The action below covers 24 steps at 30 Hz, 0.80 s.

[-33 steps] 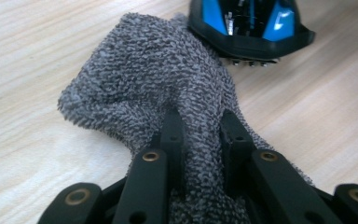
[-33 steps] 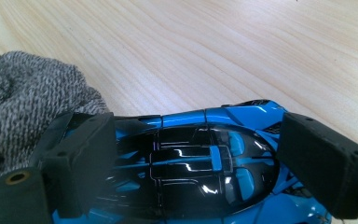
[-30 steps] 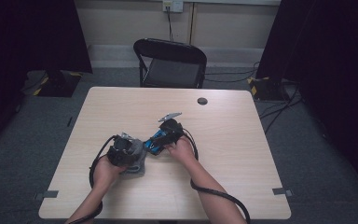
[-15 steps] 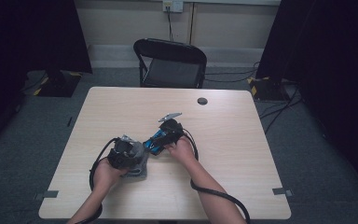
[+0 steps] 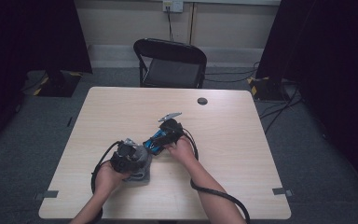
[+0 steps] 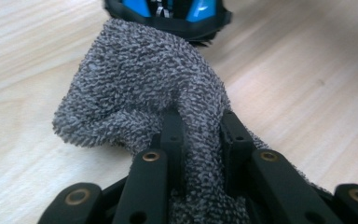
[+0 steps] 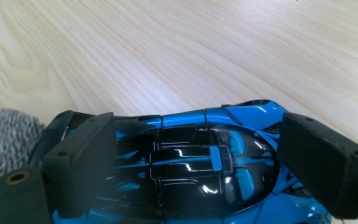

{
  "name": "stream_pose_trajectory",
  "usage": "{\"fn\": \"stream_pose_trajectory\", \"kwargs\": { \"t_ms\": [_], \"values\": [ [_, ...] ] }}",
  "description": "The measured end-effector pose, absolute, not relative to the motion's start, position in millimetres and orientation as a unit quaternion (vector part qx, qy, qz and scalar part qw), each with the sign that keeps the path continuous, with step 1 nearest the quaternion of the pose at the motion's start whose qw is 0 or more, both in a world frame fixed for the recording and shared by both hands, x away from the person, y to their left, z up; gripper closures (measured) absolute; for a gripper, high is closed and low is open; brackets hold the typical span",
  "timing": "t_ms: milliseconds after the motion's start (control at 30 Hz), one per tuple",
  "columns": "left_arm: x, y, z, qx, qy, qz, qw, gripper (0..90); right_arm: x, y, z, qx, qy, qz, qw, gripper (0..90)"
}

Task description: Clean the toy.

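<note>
The toy car [image 7: 200,163] is glossy blue with a black roof and black slatted panels that catch the light. It sits near the middle of the pale wood surface [image 5: 242,126]. The right gripper [image 7: 200,158] has its jaws spread wide, one on each side of the car's body, clasping it. Just beside the car lies a grey cloth [image 6: 144,88] with a nubbly terry weave, bunched into a fold and touching the car's end. The left gripper [image 6: 200,135] is nearly closed, pinching a ridge of the cloth between its jaws.
</note>
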<state>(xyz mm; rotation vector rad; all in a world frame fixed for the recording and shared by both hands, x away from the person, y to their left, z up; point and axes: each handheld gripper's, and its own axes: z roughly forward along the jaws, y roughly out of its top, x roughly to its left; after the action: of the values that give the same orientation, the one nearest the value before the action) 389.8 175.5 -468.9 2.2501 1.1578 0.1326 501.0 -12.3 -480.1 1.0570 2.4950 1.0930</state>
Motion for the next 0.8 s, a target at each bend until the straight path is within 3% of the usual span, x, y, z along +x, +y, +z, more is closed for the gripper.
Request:
{"fn": "stream_pose_trajectory", "kwargs": {
  "t_ms": [800],
  "values": [
    [380, 144, -469, 0.865, 0.389, 0.012, 0.317, 74.9, 501, -12, -480, 0.360, 0.848, 0.372, 0.110, 11.6]
  ]
}}
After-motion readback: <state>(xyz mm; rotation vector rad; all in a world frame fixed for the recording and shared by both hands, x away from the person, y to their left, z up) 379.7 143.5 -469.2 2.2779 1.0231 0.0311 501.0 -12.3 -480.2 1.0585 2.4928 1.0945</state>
